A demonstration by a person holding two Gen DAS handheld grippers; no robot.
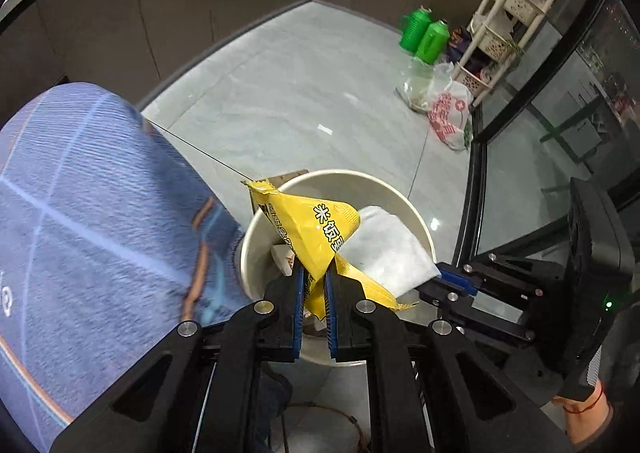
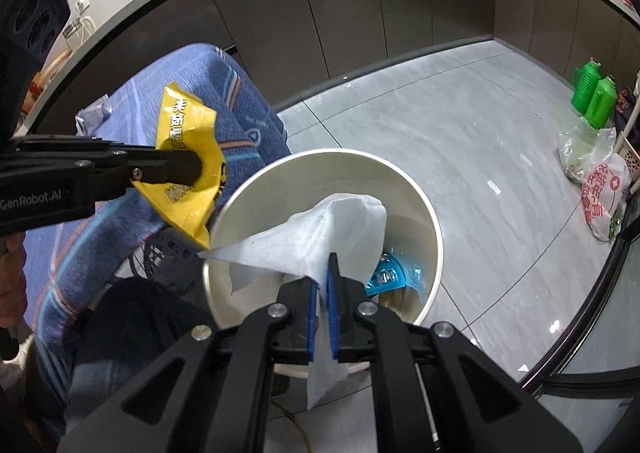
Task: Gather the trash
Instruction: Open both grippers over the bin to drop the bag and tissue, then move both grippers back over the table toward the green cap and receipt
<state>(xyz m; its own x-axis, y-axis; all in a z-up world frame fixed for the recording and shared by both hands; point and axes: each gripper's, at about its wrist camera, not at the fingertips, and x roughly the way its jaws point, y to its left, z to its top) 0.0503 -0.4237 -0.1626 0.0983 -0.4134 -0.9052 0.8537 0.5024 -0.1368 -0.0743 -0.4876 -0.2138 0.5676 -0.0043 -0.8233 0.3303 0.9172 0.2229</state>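
A round white bin (image 1: 348, 174) stands on the grey floor below both grippers. My left gripper (image 1: 314, 273) is shut on a crumpled yellow snack wrapper (image 1: 316, 225), holding it over the bin's near-left rim. In the right wrist view the same wrapper (image 2: 188, 157) hangs from the left gripper (image 2: 198, 169) just outside the bin wall (image 2: 280, 189). My right gripper (image 2: 323, 265) pinches a white tissue (image 2: 332, 229) between its blue pads above the bin's mouth. A blue packet (image 2: 390, 273) lies inside the bin. The right gripper (image 1: 436, 277) also shows with the tissue (image 1: 384, 249).
A blue patterned cloth (image 1: 80, 213) covers something just left of the bin. Two green flasks (image 1: 424, 33), plastic bags (image 1: 448, 117) and a cream rack (image 1: 508, 13) stand far right. A glass door (image 1: 560, 133) runs along the right. Dark cabinets line the back.
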